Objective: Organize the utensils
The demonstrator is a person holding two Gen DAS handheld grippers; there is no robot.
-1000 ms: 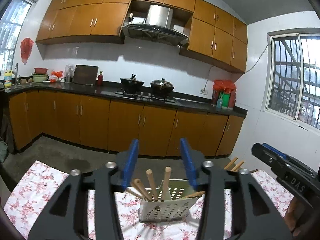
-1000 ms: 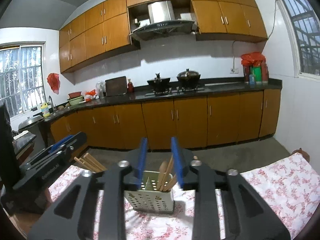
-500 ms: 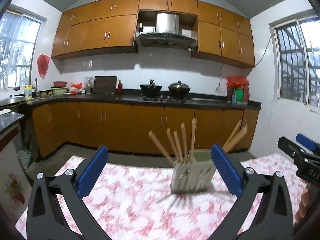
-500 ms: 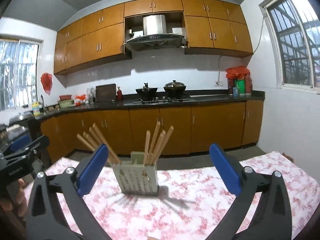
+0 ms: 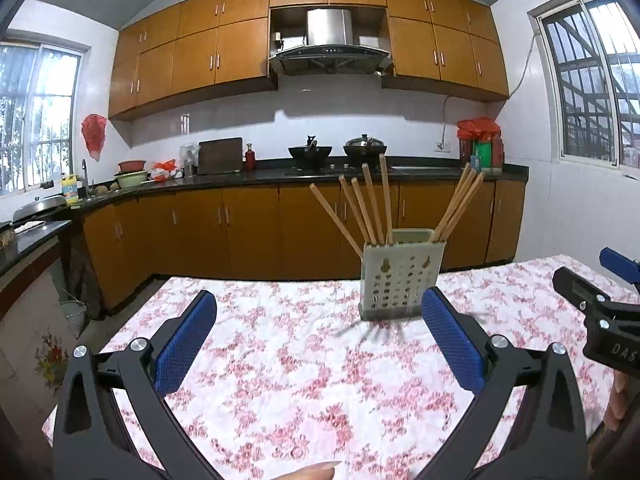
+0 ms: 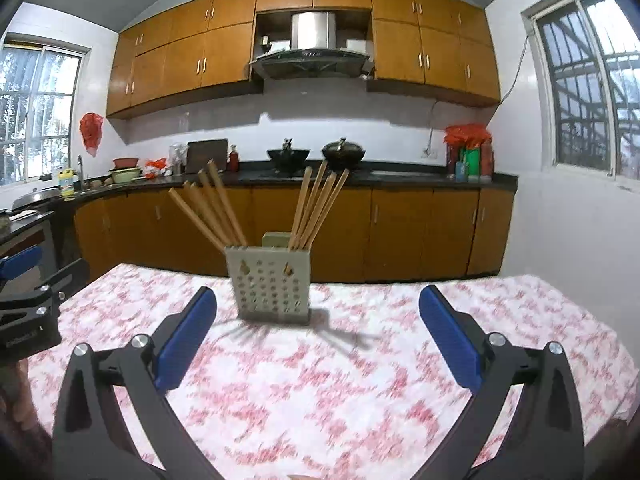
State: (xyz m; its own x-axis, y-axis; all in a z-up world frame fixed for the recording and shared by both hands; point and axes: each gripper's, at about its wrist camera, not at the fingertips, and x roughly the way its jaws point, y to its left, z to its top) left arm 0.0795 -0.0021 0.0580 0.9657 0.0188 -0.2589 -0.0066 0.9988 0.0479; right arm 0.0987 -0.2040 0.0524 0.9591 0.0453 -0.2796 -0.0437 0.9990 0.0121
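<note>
A pale perforated utensil holder stands upright on the floral tablecloth. Several wooden chopsticks lean out of its left side, and another bunch leans out of its right side. My left gripper is open and empty, a short way in front of the holder. My right gripper is open and empty too, with the holder ahead, left of centre. The right gripper shows at the right edge of the left wrist view, and the left gripper at the left edge of the right wrist view.
Behind the table runs a dark kitchen counter over orange cabinets, with two pots on the stove. A low black counter stands left of the table. A fingertip shows at the bottom edge of the left wrist view.
Both grippers went from nearly shut over the holder to wide open. They drew back and sank toward the table, so the holder now stands free ahead of them.
</note>
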